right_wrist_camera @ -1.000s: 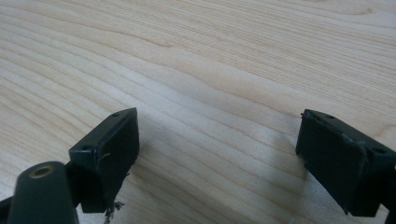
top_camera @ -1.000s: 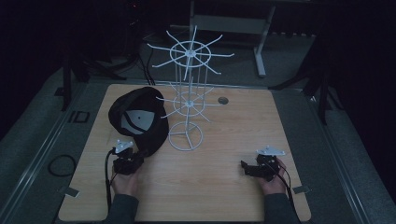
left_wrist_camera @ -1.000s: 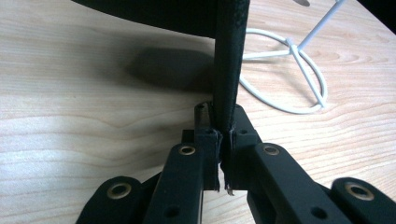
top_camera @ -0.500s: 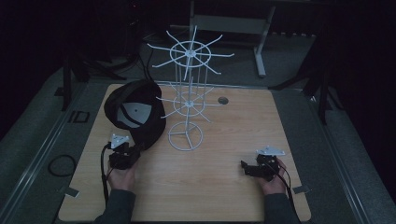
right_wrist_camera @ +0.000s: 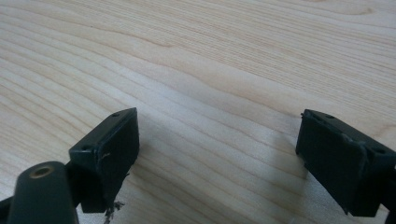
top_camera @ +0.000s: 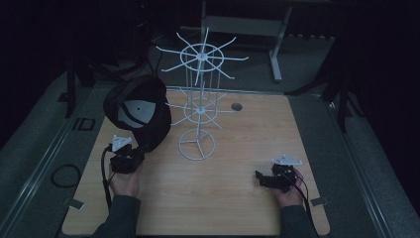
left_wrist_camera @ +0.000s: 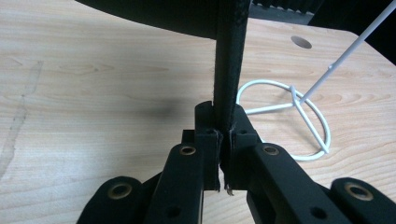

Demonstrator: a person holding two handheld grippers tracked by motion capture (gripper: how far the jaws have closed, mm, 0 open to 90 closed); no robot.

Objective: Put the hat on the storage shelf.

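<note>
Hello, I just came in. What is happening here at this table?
A person sits at a wooden table with a gripper in each hand. The left gripper is shut on the brim of a black cap, holding it up beside a white wire rack. The right gripper is open and holds nothing, low over the table.

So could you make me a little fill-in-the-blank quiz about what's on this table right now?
1. The left hand-held gripper is shut on the edge of a black ____.
2. The right hand-held gripper has its jaws ____, with nothing between them.
3. The white wire rack stands on the wooden ____.
4. The cap is held to the ____ of the rack in the high view.

Missing words: cap; open; table; left
</note>
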